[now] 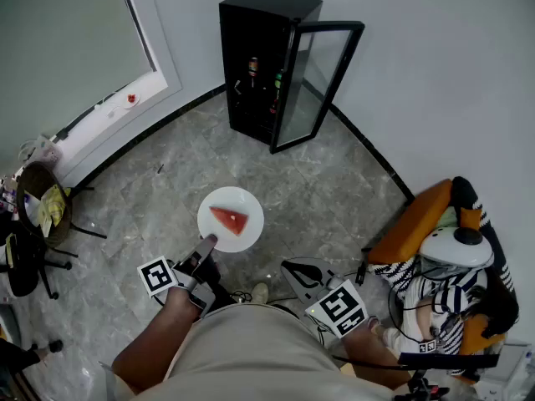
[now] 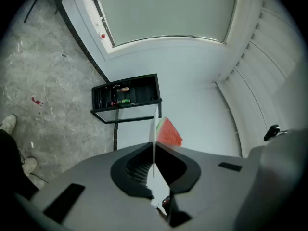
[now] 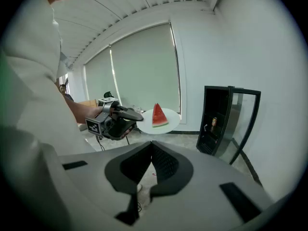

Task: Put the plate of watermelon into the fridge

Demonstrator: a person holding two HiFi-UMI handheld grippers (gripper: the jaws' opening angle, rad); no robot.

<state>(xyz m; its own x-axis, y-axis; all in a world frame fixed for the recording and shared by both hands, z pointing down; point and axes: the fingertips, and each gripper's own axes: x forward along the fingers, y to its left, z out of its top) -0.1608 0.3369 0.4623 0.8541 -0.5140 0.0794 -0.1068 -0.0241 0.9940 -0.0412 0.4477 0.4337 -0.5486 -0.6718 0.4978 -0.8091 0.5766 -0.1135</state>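
A white plate (image 1: 242,205) carrying a red watermelon wedge (image 1: 229,219) hangs level above the grey floor, with my left gripper (image 1: 207,241) shut on its near rim. In the left gripper view the plate (image 2: 154,134) shows edge-on between the jaws (image 2: 154,147), the wedge (image 2: 168,133) just beyond. The black fridge (image 1: 259,57) stands ahead against the wall, its glass door (image 1: 322,78) swung open to the right, bottles (image 1: 253,67) on its shelves. My right gripper (image 1: 290,266) is low at the right, shut and empty; its view shows the plate (image 3: 169,124) and the fridge (image 3: 216,121).
An orange chair (image 1: 422,215) with a panda plush (image 1: 456,247) sits at the right. A black chair and a basket (image 1: 38,192) stand at the left under the window ledge (image 1: 109,111). Cables (image 1: 242,295) lie by the person's feet.
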